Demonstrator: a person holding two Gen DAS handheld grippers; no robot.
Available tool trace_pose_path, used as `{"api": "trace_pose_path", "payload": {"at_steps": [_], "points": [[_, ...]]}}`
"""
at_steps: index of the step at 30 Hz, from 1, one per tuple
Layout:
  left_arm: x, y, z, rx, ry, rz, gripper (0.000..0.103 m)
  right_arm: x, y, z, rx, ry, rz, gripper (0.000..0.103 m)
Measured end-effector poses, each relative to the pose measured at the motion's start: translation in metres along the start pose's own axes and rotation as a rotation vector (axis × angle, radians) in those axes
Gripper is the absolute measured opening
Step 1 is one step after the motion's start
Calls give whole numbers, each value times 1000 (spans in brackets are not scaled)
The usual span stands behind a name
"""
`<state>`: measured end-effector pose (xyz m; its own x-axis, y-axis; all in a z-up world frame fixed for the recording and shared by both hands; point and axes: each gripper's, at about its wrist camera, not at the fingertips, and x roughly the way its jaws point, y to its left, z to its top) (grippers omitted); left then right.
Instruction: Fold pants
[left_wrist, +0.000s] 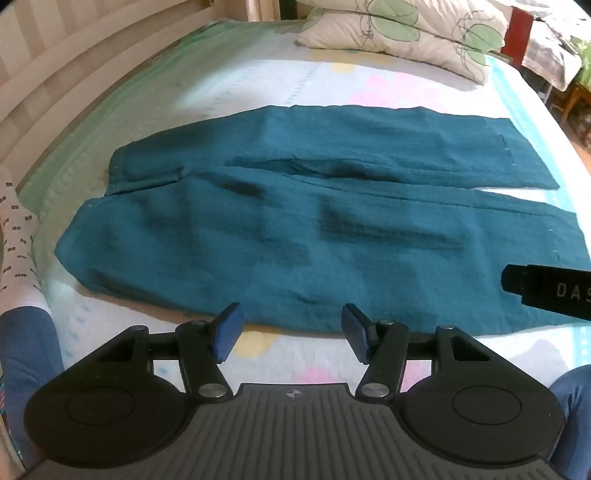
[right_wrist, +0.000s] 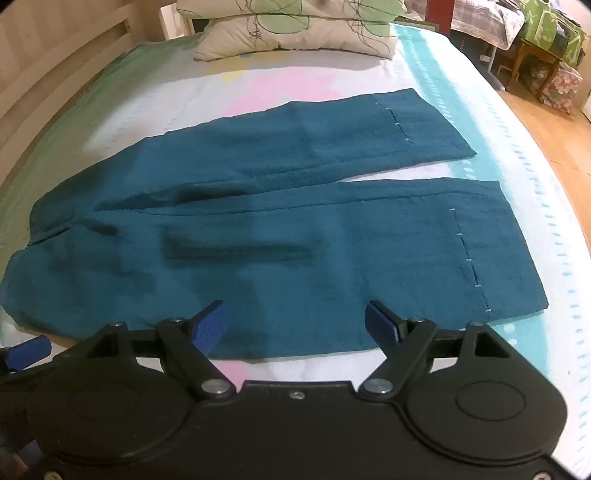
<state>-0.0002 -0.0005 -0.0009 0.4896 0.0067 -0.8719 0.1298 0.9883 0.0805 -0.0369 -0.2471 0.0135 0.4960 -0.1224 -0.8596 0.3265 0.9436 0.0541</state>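
left wrist view showed the teal pants (left_wrist: 314, 229) spread flat on the bed (left_wrist: 258, 77), long axis running left to right, near leg's edge just ahead of the spread, empty left gripper (left_wrist: 291, 334) and wide-open, empty right gripper (right_wrist: 295, 326).

Readable text: one item only. From my left wrist camera, white capitals "DAS" stand on a black gripper body (left_wrist: 550, 291) entering to the right of my left gripper (left_wrist: 291, 332); the word is cut by the frame edge. My right wrist camera shows no legible text.
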Motion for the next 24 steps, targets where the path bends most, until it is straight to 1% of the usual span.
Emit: {"api": "trace_pose_path", "payload": {"at_steps": [2,4,5,8,11,24], "points": [[3,-1,1,-4,16,-6,57,0,2,2,-2,0,3,82],[4,4,1,-13,13,-23,57,-1,4,4,-5,0,5,82],[4,4,0,-7,9,-21,57,6,0,-3,-4,-1,3,82],[4,2,0,-4,7,2,57,7,-1,-5,-10,-6,8,82],[5,-1,0,1,8,14,57,6,4,0,-12,9,1,82],[4,3,1,-1,10,7,57,5,4,-1,-22,10,5,82]]}}
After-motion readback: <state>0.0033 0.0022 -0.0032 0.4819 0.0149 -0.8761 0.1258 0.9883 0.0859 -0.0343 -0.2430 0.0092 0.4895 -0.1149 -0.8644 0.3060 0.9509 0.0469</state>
